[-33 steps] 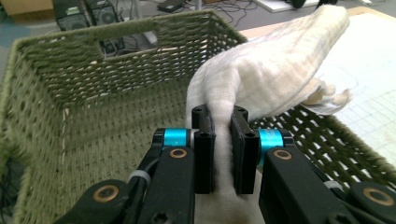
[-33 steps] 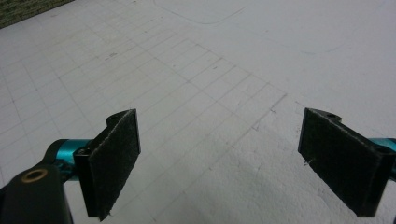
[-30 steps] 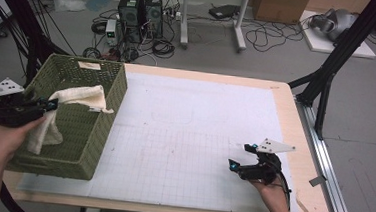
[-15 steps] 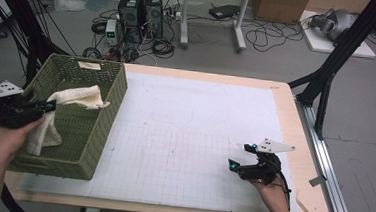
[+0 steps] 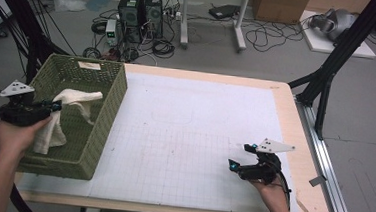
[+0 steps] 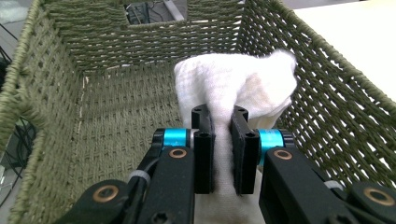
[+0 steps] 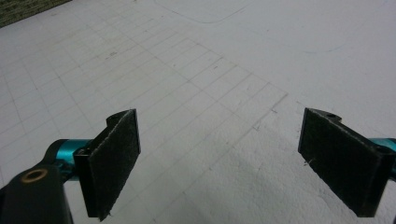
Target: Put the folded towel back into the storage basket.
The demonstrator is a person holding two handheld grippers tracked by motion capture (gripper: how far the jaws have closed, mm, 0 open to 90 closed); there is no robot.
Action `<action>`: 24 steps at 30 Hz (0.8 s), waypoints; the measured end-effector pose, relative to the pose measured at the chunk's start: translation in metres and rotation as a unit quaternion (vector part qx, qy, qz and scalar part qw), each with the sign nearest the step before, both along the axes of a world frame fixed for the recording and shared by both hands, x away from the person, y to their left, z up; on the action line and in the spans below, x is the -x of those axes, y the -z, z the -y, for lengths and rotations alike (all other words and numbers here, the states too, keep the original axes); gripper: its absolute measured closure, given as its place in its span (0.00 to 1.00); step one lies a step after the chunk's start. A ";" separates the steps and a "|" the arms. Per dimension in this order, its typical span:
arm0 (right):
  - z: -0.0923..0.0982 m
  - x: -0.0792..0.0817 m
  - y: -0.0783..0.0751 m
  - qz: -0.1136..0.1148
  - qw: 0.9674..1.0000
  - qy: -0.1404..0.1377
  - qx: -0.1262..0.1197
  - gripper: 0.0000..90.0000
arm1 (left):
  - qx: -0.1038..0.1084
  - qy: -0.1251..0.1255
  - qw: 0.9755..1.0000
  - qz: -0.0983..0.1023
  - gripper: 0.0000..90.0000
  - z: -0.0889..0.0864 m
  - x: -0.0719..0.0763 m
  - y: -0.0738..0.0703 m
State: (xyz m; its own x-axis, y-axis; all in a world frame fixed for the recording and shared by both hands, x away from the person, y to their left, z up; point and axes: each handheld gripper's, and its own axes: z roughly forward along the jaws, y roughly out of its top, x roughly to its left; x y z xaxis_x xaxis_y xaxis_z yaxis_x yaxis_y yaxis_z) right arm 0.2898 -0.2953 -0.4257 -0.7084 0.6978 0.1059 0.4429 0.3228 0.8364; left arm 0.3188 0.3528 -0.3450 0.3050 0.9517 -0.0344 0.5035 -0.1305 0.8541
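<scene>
Jaws of the left gripper (image 6: 222, 154) clench a white cloth (image 6: 238, 84) inside the green basket (image 6: 60, 70).

A white gridded mat (image 5: 189, 136) covers most of the pale wooden table (image 5: 300, 159). Beyond the table's far edge, two black computer towers (image 5: 141, 10) stand on the grey floor among loose black cables (image 5: 271, 36). A brown cardboard box (image 5: 281, 4) sits farther back, and a black metal frame leg (image 5: 328, 80) rises beside the table's right edge.
</scene>
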 end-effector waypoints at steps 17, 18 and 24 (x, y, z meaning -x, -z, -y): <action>0.001 0.000 0.000 0.001 1.000 -0.002 -0.001 0.14 | 0.014 -0.043 0.999 -0.014 0.90 0.009 -0.017 0.005; 0.001 0.000 0.000 0.000 1.000 -0.002 -0.001 0.14 | 0.019 -0.044 0.999 -0.014 0.90 0.008 -0.017 0.005; 0.000 -0.001 0.000 0.002 1.000 -0.003 0.000 0.14 | 0.035 -0.042 0.998 -0.010 0.90 0.015 -0.022 0.007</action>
State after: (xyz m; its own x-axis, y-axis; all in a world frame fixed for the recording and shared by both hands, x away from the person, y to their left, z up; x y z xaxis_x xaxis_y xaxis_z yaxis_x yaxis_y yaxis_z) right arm 0.2907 -0.2955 -0.4262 -0.7128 0.6938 0.1027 0.4379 0.3258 0.8379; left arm 0.3406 0.3374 -0.3517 0.2233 0.9688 -0.1078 0.5273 -0.0271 0.8492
